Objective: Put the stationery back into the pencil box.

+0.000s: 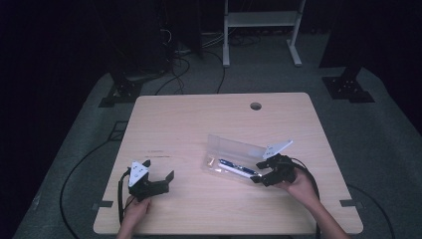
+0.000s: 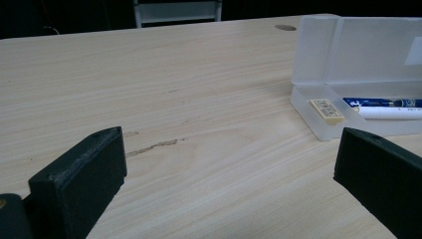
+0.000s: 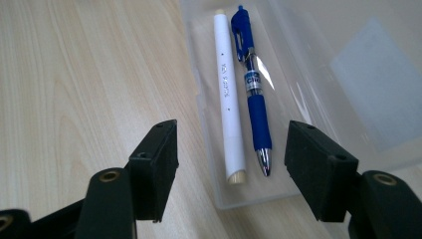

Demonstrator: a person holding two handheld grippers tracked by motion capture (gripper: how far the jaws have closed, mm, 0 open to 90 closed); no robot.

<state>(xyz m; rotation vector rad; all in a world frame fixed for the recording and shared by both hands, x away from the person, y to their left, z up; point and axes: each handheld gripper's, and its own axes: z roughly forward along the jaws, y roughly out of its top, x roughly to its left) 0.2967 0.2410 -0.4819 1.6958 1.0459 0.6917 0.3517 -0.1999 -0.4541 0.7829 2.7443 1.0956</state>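
A clear plastic pencil case point(image 1: 234, 149) lies open on the wooden table, its lid point(image 2: 368, 50) raised. Inside are a blue pen point(image 3: 255, 94), a white pen point(image 3: 228, 94) and a small eraser point(image 2: 326, 110). My right gripper point(image 1: 259, 172) is at the case's right end. In the right gripper view its jaws point(image 3: 232, 134) stand open on either side of the two pen tips, touching neither. My left gripper point(image 1: 158, 169) rests near the table's front left, well apart from the case. It point(image 2: 229, 149) is open with bare wood between its jaws.
The table has a round cable hole point(image 1: 256, 106) near its far edge and a dark scuff mark point(image 2: 152, 147) in front of the left gripper. Bare wood stretches between the two grippers. Beyond the table are floor cables and a white stand point(image 1: 261, 30).
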